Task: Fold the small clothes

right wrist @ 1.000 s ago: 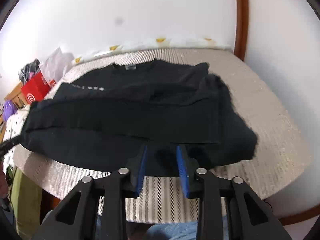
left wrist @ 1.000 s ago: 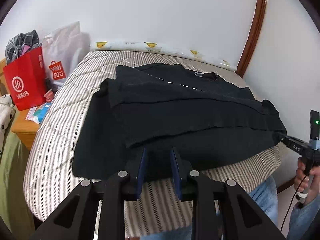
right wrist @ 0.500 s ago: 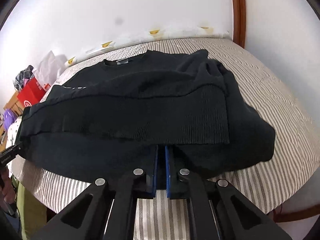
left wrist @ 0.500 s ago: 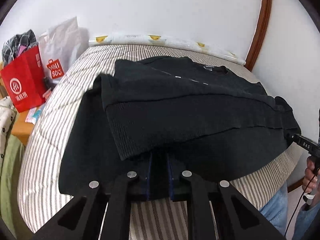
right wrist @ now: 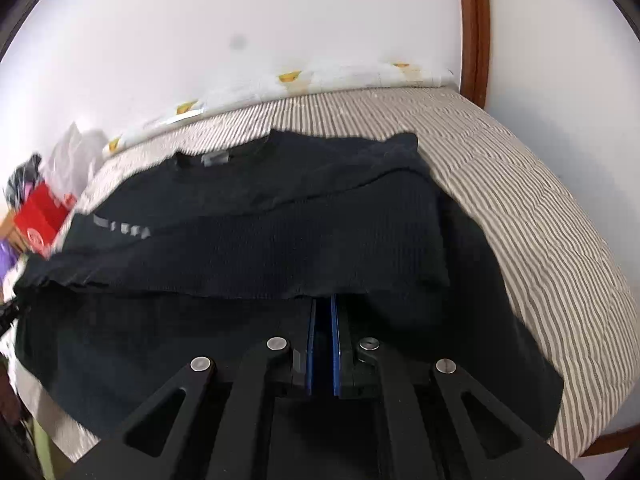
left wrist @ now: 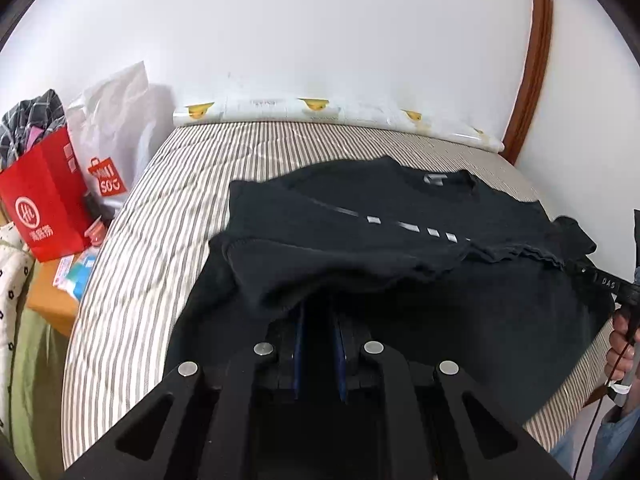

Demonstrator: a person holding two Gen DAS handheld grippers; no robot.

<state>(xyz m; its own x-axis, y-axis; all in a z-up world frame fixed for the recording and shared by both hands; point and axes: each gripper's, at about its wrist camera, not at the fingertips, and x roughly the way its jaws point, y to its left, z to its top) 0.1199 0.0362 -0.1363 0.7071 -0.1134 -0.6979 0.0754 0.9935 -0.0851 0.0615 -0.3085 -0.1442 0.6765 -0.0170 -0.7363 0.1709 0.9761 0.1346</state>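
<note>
Garment: a black sweater [left wrist: 400, 248] lay spread across the striped bed [left wrist: 168, 216], neck label toward the wall; a row of small pale marks ran across its chest; its near hem was lifted and carried over the body, making a raised fold with a ribbed band along the edge
Left tongs: the left tongs [left wrist: 318, 320] were clenched on the near hem of the sweater, the blue pads [left wrist: 298, 344] drawn close with black cloth pinched between them; the jaws had just been closing on the cloth; fabric draped over the tips
Right tongs: the right tongs [right wrist: 323, 312] were clenched on the hem further along the same edge, blue pads [right wrist: 311, 344] nearly together; the jaws had just been closing with the hem between them; the ribbed band hung across the tips; in the left wrist view their black tip showed at the sweater's right end, with a hand [left wrist: 622, 352] gripping the handle
Bed: grey and white stripes; a white bolster with yellow prints [left wrist: 320, 110] ran along the wall at the far edge
Beside the bed: a red paper bag [left wrist: 44, 208] and a white plastic bag [left wrist: 116, 136] stood on a wooden bedside stand [left wrist: 48, 300]; checked cloth stuck out of the red bag
Room: white wall behind; a brown wooden frame [left wrist: 532, 60] stood at the right
</note>
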